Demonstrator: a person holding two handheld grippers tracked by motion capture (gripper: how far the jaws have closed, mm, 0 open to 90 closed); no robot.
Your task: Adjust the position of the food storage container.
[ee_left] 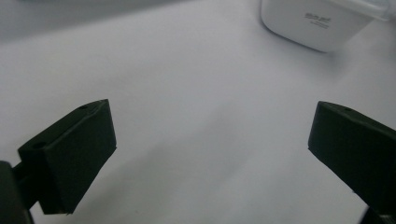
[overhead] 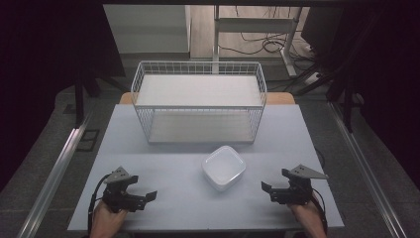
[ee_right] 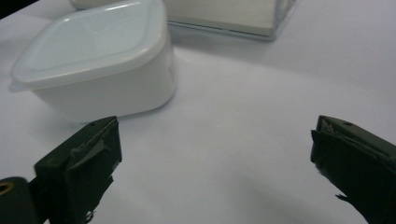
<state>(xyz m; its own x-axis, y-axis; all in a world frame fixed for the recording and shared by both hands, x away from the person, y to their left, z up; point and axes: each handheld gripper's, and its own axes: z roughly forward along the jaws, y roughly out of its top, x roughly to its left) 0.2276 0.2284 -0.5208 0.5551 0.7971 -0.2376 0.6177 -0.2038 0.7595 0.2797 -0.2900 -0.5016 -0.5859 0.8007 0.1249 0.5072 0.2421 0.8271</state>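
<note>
1. The table (overhead: 163, 198) I work at is the biggest thing here: a flat, matte, pale grey rectangle, smooth and plain all over.
2. At its far side stands the wire basket (overhead: 198, 69), a white box of thin metal mesh with rounded corners and a flat pale shelf inside. From above I see its whole frame. My right gripper view catches just a low corner of it (ee_right: 233, 18) behind the container.
3. The white container (overhead: 223, 167) sits near the middle of the table, in front of the basket and apart from it, between my two hands. It is a smooth, glossy plastic box, square with rounded corners, closed by a translucent lid. My right gripper view shows its side wall and the lid's rim (ee_right: 100, 60). My left gripper view shows small grey print on its wall (ee_left: 317, 21), too small to read.
4. My left gripper (overhead: 140, 191) is low over the table's near left part, its blocky black jaws (ee_left: 205, 158) spread wide with bare table between them.
5. My right gripper (overhead: 274, 186) is at the near right, its jaws (ee_right: 212, 172) just as wide apart, holding nothing. Their pad faces look rough and frayed up close.
</note>
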